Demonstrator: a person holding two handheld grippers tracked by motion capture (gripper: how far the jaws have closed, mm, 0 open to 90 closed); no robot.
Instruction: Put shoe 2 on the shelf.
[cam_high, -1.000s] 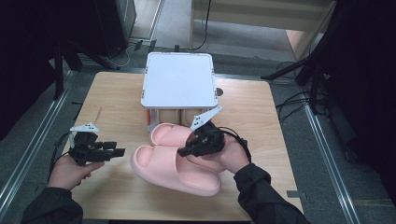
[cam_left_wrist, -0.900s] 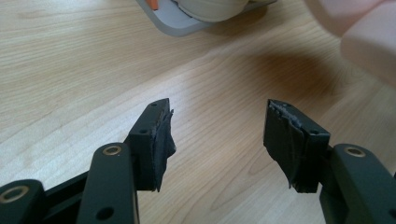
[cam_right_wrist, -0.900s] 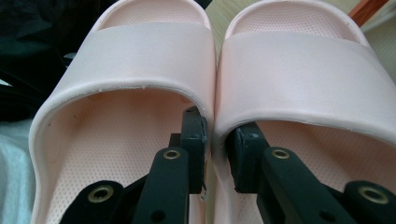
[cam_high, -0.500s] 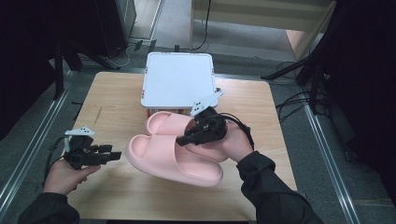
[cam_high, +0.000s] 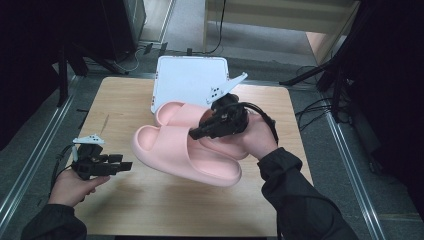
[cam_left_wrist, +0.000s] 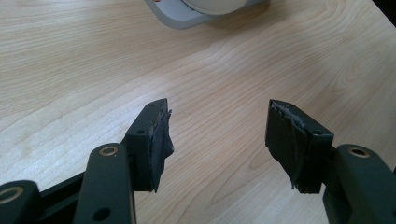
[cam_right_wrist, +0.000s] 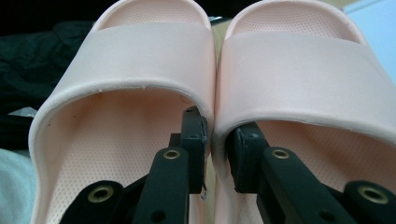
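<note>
Two pink slide slippers hang side by side above the wooden table (cam_high: 120, 100), the nearer slipper (cam_high: 172, 150) and the farther slipper (cam_high: 175, 112) tilted with toes to the left. My right gripper (cam_high: 198, 132) is shut on their two touching inner walls. In the right gripper view one jaw sits inside the left slipper (cam_right_wrist: 140, 60), the other inside the right slipper (cam_right_wrist: 303, 65), with the right gripper (cam_right_wrist: 219, 128) pinching both walls. My left gripper (cam_high: 123, 163) is held low at the table's front left, open and empty; the left gripper (cam_left_wrist: 217, 109) has bare wood between its jaws.
A white lidded box (cam_high: 190, 80) stands at the back middle of the table, just behind the slippers; its grey-white corner (cam_left_wrist: 187, 9) is at the top of the left gripper view. Dark floor, metal rails and cables surround the table.
The right gripper has lifted the pair of slippers off the table and carried it up and back toward the box. The left gripper has drawn nearer the front edge, still open.
</note>
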